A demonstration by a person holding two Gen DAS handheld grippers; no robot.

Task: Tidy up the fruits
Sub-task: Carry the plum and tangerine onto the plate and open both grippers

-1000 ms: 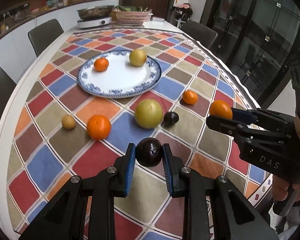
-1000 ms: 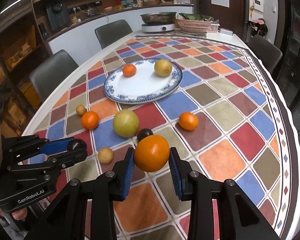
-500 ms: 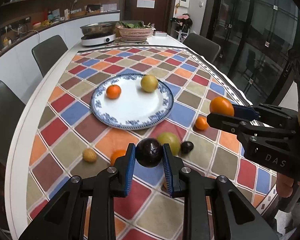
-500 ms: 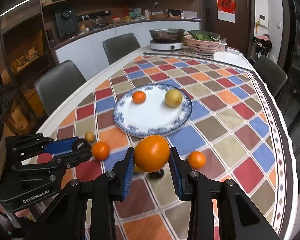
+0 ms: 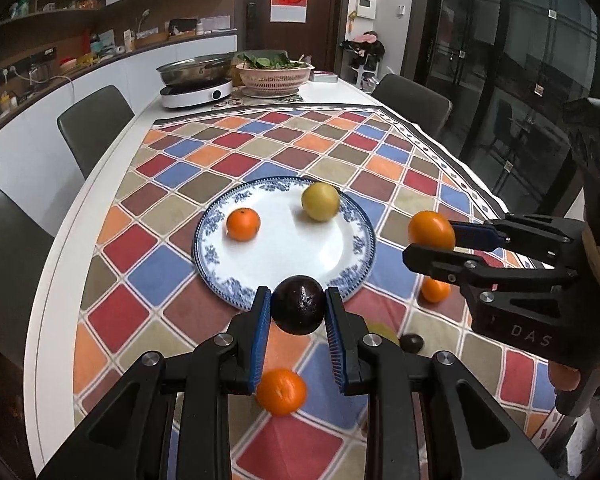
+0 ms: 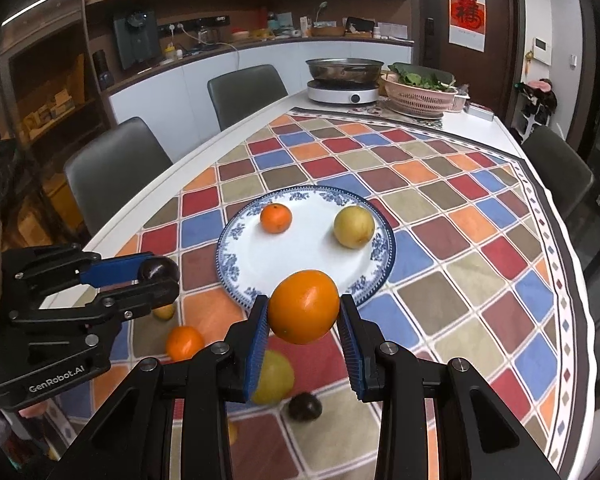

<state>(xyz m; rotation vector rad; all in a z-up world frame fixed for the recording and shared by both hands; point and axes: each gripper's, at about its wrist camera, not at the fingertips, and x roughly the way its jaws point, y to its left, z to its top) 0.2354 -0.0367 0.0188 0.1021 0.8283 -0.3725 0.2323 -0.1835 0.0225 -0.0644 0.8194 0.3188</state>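
Observation:
My left gripper [image 5: 298,312] is shut on a dark purple round fruit [image 5: 299,309], held in the air just short of the near rim of the blue-and-white plate [image 5: 284,252]. The plate carries a small orange [image 5: 243,223] and a yellow-green fruit [image 5: 320,201]. My right gripper [image 6: 303,316] is shut on a large orange [image 6: 303,306], also raised near the plate [image 6: 300,256]. From each wrist view the other gripper shows at the side with its fruit: the right gripper [image 5: 432,240] and the left gripper [image 6: 160,276].
Loose on the chequered tablecloth [image 5: 340,160] lie a small orange [image 5: 281,391], another small orange [image 5: 435,289], a dark fruit [image 6: 305,406], a yellow-green fruit [image 6: 274,376] and a small tan fruit [image 6: 165,312]. A cooker with a pan [image 5: 198,84] and a pink basket [image 5: 274,76] stand at the far end. Grey chairs surround the table.
Both grippers have risen and pulled back with their fruits still gripped; the plate and loose fruits now sit farther off and lower in both views.

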